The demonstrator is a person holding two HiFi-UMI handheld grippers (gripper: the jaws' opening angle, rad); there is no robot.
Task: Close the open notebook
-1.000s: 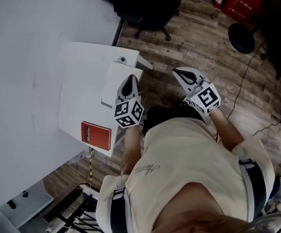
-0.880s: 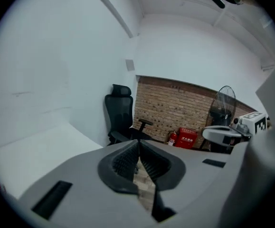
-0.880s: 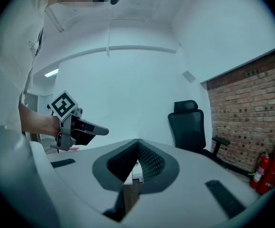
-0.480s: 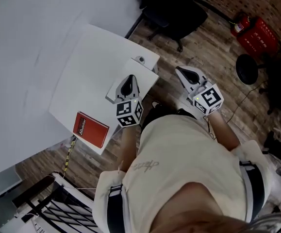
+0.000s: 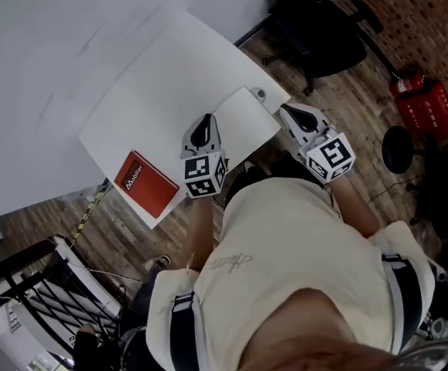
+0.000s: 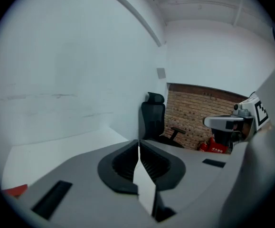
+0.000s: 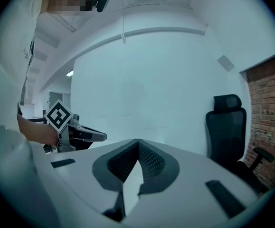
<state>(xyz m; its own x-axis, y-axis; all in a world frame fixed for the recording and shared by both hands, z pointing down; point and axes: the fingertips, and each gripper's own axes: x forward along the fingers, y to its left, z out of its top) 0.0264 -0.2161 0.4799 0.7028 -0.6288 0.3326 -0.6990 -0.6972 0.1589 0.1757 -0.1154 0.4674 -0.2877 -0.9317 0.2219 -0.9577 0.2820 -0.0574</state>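
we count two grippers, one red notebook [image 5: 148, 185], one white table [image 5: 169, 76] and one black office chair [image 5: 320, 33]. the left gripper [image 5: 205, 122] and right gripper [image 5: 285, 111] both have fingers pressed together, pinching nothing. the notebook lies shut at the table's near corner, left of the left gripper. the head view shows its whole cover, the left gripper view only a red sliver.

An office: a white desk [image 5: 169, 68] lies just ahead of the jaws, a black swivel chair [image 6: 152, 120] and brick wall [image 6: 199, 113] stand farther beyond.
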